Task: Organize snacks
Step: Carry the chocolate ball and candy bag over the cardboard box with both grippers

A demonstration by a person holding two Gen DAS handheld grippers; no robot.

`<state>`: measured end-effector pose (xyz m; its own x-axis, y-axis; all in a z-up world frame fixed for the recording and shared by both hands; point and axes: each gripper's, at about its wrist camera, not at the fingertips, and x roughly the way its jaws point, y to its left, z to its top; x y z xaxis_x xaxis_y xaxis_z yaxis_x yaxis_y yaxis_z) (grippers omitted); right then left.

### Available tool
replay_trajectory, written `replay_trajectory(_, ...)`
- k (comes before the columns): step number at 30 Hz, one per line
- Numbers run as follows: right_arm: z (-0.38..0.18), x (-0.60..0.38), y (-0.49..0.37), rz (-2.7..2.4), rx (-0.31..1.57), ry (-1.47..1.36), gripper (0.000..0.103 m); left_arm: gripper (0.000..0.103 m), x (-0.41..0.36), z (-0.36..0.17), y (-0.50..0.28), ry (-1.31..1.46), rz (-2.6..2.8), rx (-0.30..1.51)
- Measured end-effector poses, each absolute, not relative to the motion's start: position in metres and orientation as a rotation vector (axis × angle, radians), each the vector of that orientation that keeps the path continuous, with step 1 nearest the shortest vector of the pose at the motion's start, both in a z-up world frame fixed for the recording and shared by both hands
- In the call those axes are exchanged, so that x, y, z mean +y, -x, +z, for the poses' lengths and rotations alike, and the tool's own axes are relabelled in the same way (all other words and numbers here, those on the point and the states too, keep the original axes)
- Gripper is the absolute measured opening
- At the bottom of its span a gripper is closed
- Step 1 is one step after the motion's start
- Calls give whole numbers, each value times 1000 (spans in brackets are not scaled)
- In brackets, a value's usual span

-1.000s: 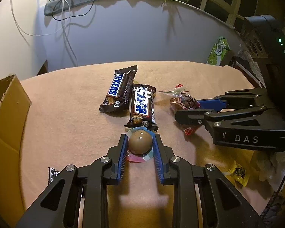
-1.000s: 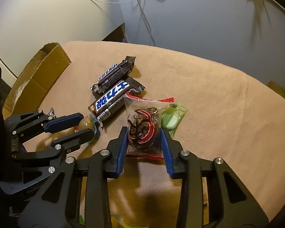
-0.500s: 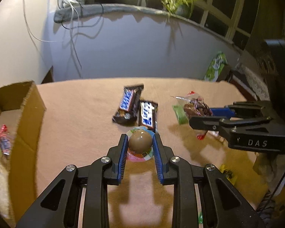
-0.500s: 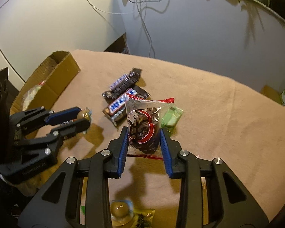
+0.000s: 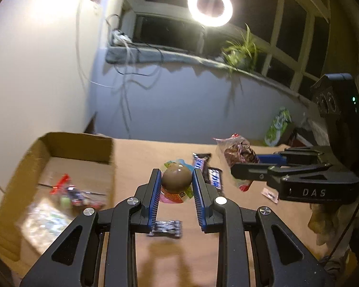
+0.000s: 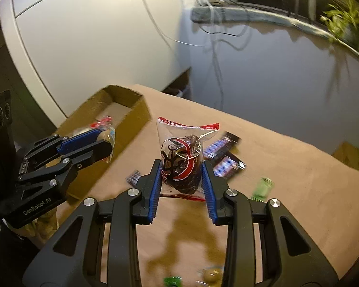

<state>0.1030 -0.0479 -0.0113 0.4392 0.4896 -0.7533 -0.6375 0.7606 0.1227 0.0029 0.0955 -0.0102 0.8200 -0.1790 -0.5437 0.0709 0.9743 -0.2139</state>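
My left gripper (image 5: 176,181) is shut on a brown jelly cup (image 5: 176,178) with a colourful lid and holds it in the air, right of an open cardboard box (image 5: 59,143). It also shows in the right wrist view (image 6: 103,143), near the box (image 6: 131,117). My right gripper (image 6: 181,179) is shut on a clear red-edged bag of dark snacks (image 6: 182,160), lifted above the tan table (image 6: 299,203). That bag also shows in the left wrist view (image 5: 239,153). Two Snickers bars (image 6: 223,155) lie on the table behind the bag.
The box holds several wrapped snacks (image 5: 71,193). A small dark packet (image 5: 166,228) lies under my left gripper. A green candy (image 6: 262,187) and another jelly cup (image 6: 210,275) lie near my right gripper. A green bag (image 5: 278,125) stands beyond the table's far right.
Both grippers have risen higher with their snacks and moved left toward the cardboard box. The box's inside has come into view.
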Motion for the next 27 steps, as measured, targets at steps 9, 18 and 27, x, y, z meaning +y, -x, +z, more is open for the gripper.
replay_trajectory(9,-12,11,-93,782,856,229,34,25,140,-7,14,239,-65,554)
replay_trajectory(18,-13,51,-92,823,855,254,34,25,175,-9,26,270,-3,530)
replay_trajectory(27,-17,89,-91,859,856,282,34,25,204,-16,33,294,42,526)
